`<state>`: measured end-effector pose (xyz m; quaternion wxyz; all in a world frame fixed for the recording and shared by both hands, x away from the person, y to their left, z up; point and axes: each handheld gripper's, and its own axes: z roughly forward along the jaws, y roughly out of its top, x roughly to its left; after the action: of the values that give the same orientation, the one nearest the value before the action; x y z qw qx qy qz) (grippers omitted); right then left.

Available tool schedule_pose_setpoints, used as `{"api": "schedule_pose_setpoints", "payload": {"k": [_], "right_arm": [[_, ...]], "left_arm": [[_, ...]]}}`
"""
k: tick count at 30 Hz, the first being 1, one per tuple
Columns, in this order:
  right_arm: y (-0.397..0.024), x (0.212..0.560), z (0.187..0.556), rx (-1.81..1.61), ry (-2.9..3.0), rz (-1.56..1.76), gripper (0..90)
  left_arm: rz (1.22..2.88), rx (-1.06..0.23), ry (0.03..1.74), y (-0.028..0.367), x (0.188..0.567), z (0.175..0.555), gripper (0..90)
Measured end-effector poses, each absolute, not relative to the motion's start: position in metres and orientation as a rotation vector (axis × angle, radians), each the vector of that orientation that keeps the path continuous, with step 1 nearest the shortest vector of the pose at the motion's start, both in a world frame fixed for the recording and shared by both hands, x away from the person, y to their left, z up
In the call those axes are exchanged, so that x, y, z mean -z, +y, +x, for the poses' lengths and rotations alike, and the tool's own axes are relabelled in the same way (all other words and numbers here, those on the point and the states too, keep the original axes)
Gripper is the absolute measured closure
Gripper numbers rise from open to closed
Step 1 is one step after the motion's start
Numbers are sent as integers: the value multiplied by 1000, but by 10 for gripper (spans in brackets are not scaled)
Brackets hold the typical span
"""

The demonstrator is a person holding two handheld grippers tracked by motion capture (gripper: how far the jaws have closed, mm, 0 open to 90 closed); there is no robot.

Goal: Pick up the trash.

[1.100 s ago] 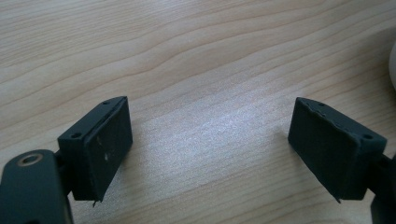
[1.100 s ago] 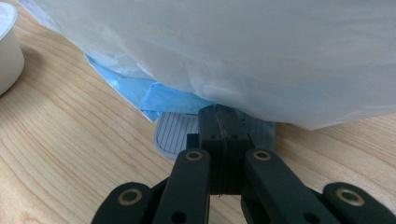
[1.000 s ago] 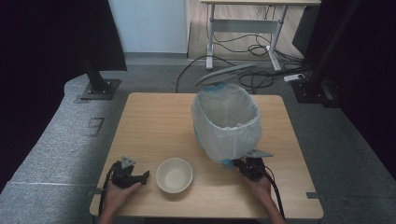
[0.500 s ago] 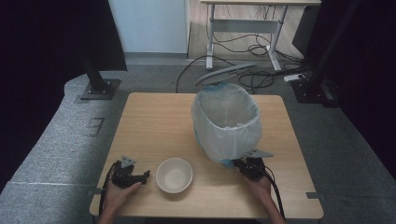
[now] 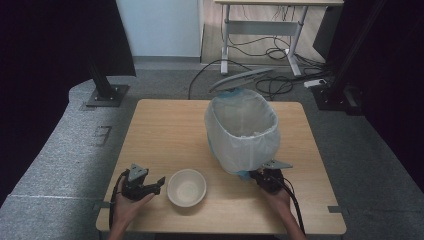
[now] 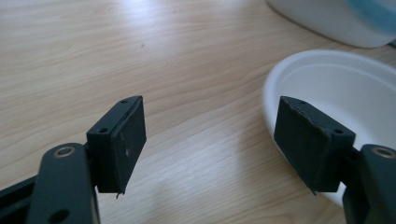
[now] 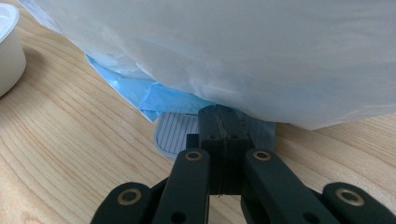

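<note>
White and shallow, the bowl [image 5: 186, 187] is seen on the near part of the wooden table [image 5: 165, 130], between the two hands in the high view. Just to its left the left gripper [image 5: 159, 181] is held in the person's left hand [image 5: 131, 206], jaws pointed at the bowl's rim. In the left gripper view the jaws stand wide apart and have just been closing a little; nothing is pinched between them — bare wood is seen in the gap, and the bowl [image 6: 345, 98] lies behind the right-hand pad, its rim close to that pad, though contact cannot be judged.

At the near right the right gripper [image 5: 258, 176] is held low at the foot of the pedal bin [image 5: 243, 131], whose white liner bag [image 5: 250, 145] is draped over the rim and down the sides; the lid [image 5: 241, 79] is raised behind it. In the right gripper view the jaws are pressed fully together with nothing between them, and their tips are laid on the ribbed grey pedal [image 7: 175, 133] that juts from under the bag [image 7: 243, 51]. Blue plastic [image 7: 154, 95] is seen beneath the white liner, just beside the pedal.
</note>
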<state>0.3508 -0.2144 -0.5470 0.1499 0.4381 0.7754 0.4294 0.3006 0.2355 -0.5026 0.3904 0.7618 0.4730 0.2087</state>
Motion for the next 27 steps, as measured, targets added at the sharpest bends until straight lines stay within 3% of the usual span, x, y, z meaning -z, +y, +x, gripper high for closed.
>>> {"api": "schedule_pose_setpoints", "payload": {"k": [17,22,27], "right_arm": [[-214,547,350,-1233,2222,1258,890],[-214,547,350,-1233,2221,1257,890],[-214,547,350,-1234,2221,1257,890]], "left_arm": [[1949,-452,1147,219,499,300,292],[1999,-333,1149,211,511,305,339],[2040,-326,1154,208,518,307,380]]}}
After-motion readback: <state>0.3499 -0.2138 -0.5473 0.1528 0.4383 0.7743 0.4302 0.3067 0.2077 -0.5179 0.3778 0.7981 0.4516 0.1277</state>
